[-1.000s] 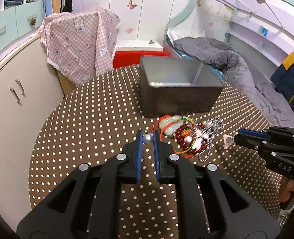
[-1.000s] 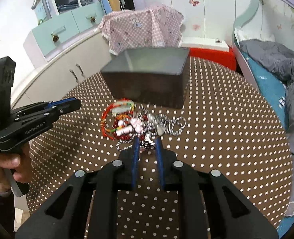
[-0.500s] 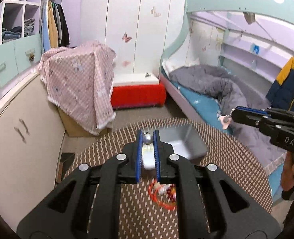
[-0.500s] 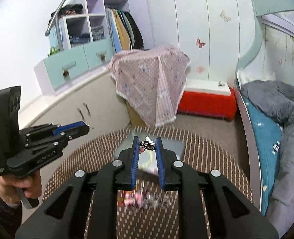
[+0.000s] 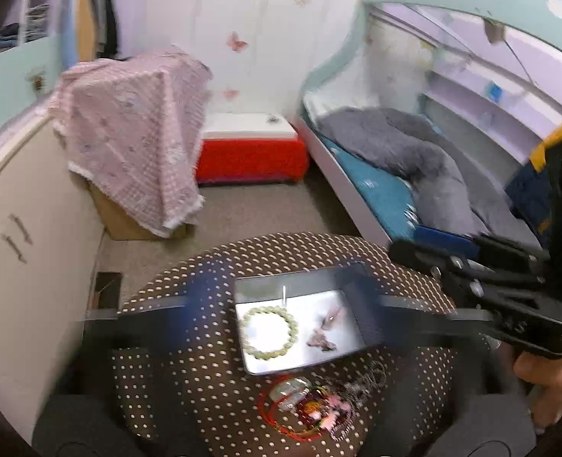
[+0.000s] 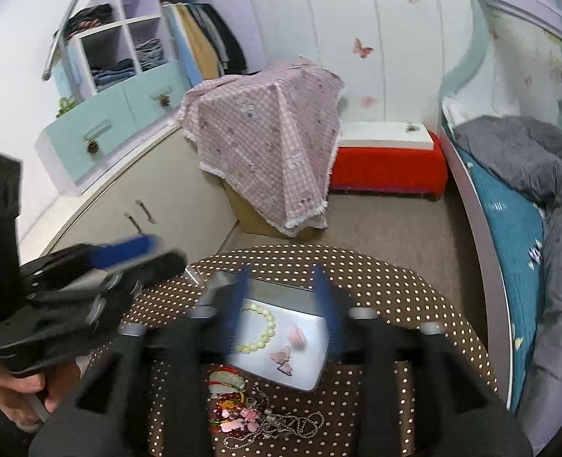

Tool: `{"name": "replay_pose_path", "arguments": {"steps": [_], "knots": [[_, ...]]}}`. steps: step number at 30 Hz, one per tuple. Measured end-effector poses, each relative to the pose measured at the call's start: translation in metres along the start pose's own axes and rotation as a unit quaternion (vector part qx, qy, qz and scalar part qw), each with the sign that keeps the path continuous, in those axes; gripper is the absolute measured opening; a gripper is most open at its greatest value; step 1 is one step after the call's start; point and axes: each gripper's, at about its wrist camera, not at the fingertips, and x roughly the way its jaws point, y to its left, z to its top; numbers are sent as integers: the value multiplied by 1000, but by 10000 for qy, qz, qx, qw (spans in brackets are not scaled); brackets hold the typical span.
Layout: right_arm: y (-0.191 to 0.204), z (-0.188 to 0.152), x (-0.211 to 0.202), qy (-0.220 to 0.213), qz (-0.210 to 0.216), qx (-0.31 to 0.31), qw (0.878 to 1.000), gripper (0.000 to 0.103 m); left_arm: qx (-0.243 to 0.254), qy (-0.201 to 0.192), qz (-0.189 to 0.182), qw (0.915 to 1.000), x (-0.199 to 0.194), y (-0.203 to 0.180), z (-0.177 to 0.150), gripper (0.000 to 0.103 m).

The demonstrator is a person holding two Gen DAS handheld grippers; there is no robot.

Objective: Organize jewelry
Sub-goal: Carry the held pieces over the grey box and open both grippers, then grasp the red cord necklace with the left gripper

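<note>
Your left gripper (image 5: pixel 281 312) and right gripper (image 6: pixel 281 304) have both just sprung wide, holding nothing. Both hang over the grey tray (image 5: pixel 342 354), where a pale bead bracelet (image 5: pixel 269 331) lies.

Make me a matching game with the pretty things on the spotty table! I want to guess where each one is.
Things:
1. pale bead bracelet
2. pink butterfly clip
3. red bead tangle
4. grey box

Places:
A. on the tablecloth, in front of the box
B. in the box, left part
C. standing on the spotty table
D. in the box, right part

Pairs: 1-B, 2-D, 3-A, 4-C
</note>
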Motion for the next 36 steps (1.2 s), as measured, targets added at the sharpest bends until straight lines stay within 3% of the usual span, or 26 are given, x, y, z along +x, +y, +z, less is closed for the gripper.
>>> {"name": "replay_pose_path", "arguments": {"steps": [2,4,18,28,36], "knots": [[-5,-3,-5,-168,-107,85,9998,90,-120,-186,85,9997,-9,7,-2,97],[-9,-5,-12,-285,-235,195,9991,96,-193,-255,244,9992,-15,13,-3,97],[-5,-10,-57,-809,-488,236,9952,96,-338,-868,855,9920,-73,30,-27,97],[-2,-23,-77,-961,-660,203,9930,96,-232,-926,1093,9894,-85,30,-52,97],[-4,-47,-79,-844,-925,164,9920,96,-69,-681,1165,9908,-77,24,-77,97]]}}
